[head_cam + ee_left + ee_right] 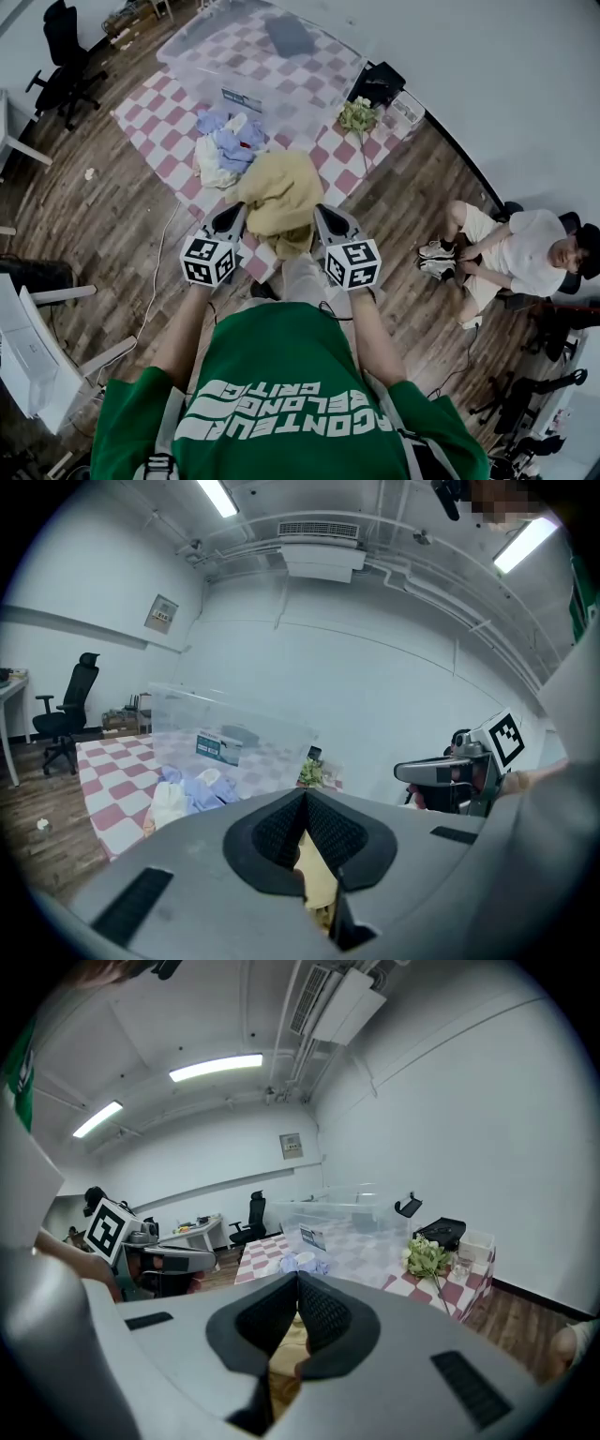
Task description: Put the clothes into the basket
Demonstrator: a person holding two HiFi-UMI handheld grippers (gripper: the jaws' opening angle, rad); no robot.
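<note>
A yellow garment (279,195) hangs in the air between my two grippers. My left gripper (236,214) is shut on its left edge and my right gripper (321,214) on its right edge. In the left gripper view the jaws (306,804) are closed, with yellow cloth (317,881) pinched below them. The right gripper view shows the same: closed jaws (297,1284) and yellow cloth (284,1354). Ahead on the checkered mat (155,117) stands the clear plastic basket (246,49), holding a dark garment (289,36). A pile of blue and white clothes (225,145) lies in front of it.
A bunch of flowers (358,114) and a black bag (380,82) sit at the mat's right end. A person (511,251) sits on the wooden floor at the right. An office chair (64,58) stands at the far left, and white furniture (33,356) near left.
</note>
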